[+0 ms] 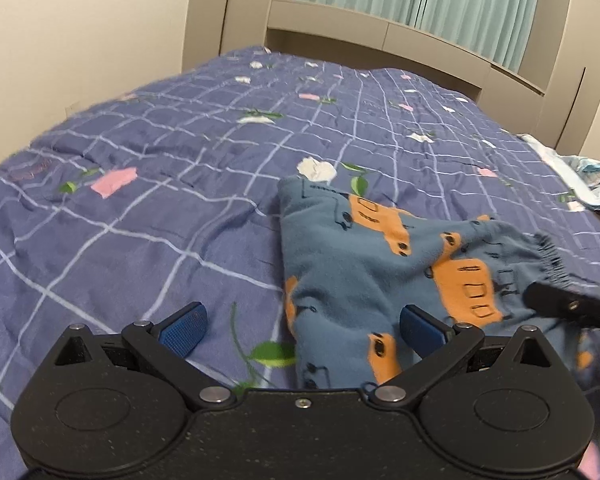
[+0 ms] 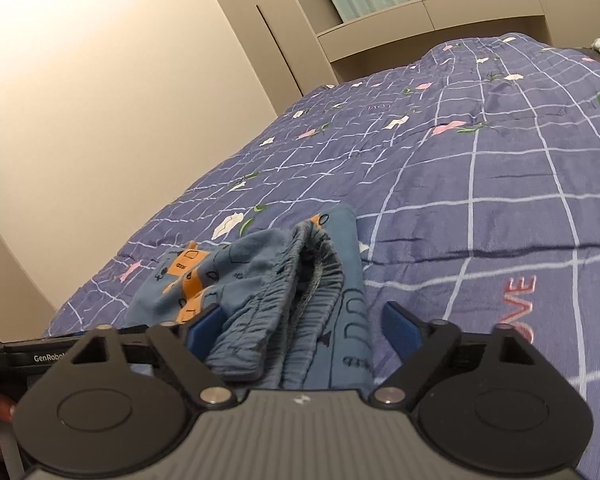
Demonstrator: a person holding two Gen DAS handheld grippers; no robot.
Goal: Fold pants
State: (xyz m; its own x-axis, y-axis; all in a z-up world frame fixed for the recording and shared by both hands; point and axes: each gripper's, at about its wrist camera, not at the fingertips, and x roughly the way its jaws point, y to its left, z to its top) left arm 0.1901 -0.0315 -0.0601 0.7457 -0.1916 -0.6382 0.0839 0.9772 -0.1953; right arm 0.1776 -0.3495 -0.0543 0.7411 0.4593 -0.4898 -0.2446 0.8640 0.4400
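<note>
Small blue pants with orange vehicle prints lie bunched on the bed. In the left wrist view my left gripper is open over their near left edge, the right pad over the fabric and the left pad over the quilt. In the right wrist view my right gripper is open with the gathered elastic waistband lying between its blue pads. The pants spread away to the left. The right gripper's finger also shows in the left wrist view, by the waistband.
The bed carries a purple checked quilt with flower prints and pink lettering. A beige headboard shelf and teal curtains stand behind. Crumpled light clothes lie at the right bed edge. A beige wall runs on the left.
</note>
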